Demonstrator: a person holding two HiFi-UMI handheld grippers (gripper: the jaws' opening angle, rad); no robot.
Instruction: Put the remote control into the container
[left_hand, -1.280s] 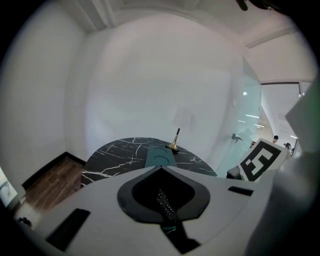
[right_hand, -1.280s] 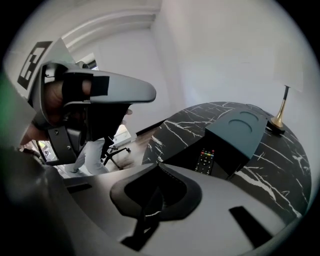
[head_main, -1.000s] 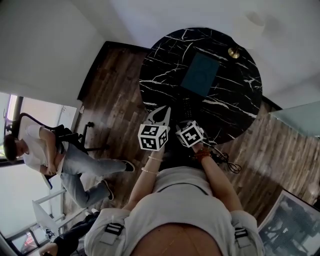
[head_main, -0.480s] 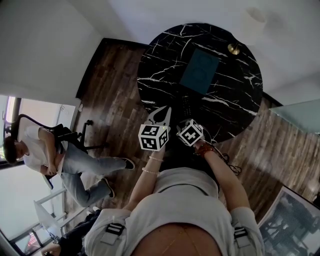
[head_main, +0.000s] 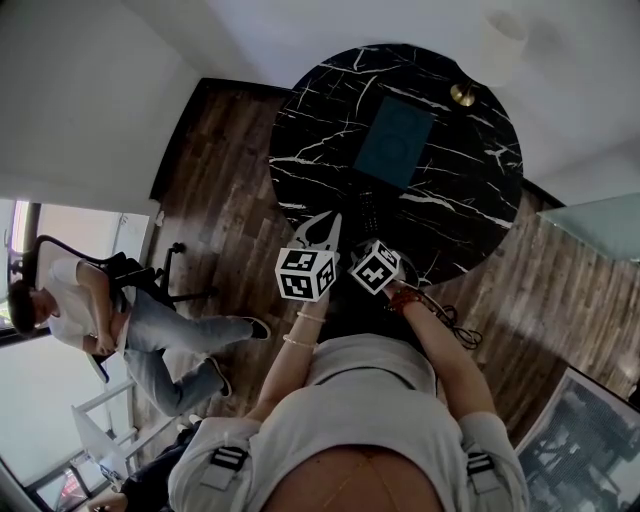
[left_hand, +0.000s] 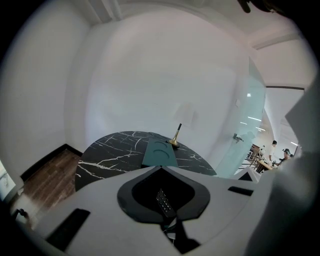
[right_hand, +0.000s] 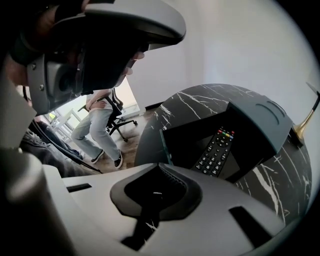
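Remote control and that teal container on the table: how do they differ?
The remote control is black, slim and hard to spot on the dark marble; the container is teal, wider and stands out. The remote lies nearer the person, the container farther back. Both lie flat on the table.

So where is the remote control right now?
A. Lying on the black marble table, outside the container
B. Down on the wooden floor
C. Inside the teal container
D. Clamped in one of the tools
A: in the head view the remote control lies flat on the black marble table, on the near side of the teal container, not in it.
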